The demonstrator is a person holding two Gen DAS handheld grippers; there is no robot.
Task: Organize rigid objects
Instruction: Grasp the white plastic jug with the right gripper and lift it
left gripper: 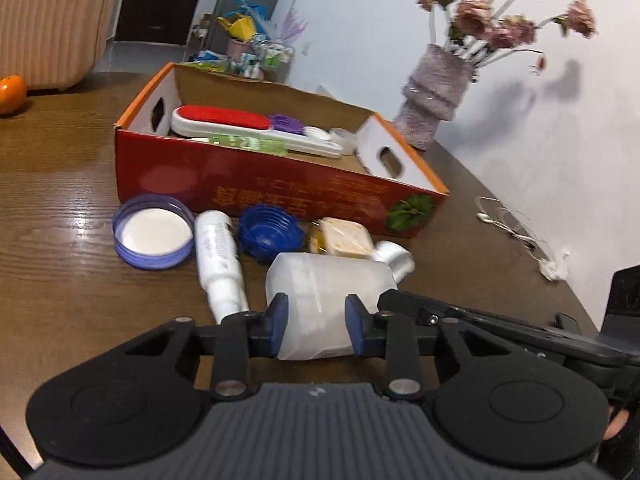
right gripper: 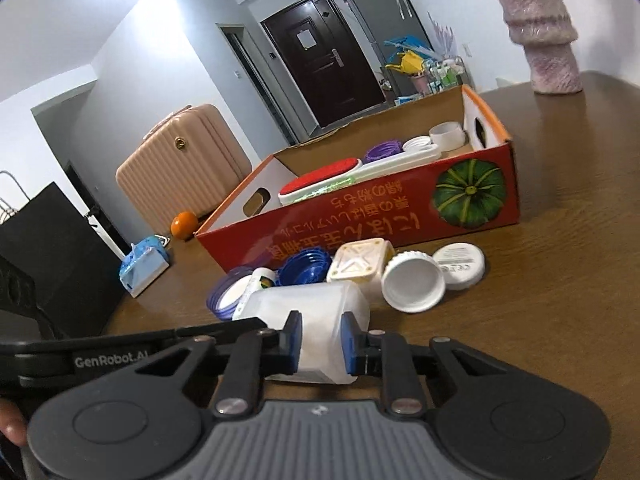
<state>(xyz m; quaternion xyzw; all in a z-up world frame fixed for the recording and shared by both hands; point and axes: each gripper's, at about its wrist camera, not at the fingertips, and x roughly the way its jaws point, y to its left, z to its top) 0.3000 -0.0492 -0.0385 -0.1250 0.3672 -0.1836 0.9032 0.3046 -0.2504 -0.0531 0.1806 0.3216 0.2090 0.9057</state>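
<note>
A frosted white plastic bottle (left gripper: 320, 300) lies on the brown table, also in the right wrist view (right gripper: 316, 320). My left gripper (left gripper: 317, 322) is shut on its body. My right gripper (right gripper: 320, 342) is shut on the same bottle from the other side. Beyond lie a white tube (left gripper: 219, 256), a blue ribbed cap (left gripper: 269, 236), a purple-rimmed lid (left gripper: 153, 231), a cream square container (right gripper: 358, 264) and white caps (right gripper: 414, 284). The red cardboard box (left gripper: 280, 196) behind them holds a red-and-white brush (left gripper: 224, 118), a purple cap (left gripper: 285, 123) and white pieces.
A fuzzy pink vase (left gripper: 434, 96) with flowers stands at the back right. White earphones (left gripper: 516, 228) lie right of the box. An orange (left gripper: 12, 94) and a pink suitcase (left gripper: 52, 20) are at the far left. A blue pack (right gripper: 142, 270) lies near the table's left edge.
</note>
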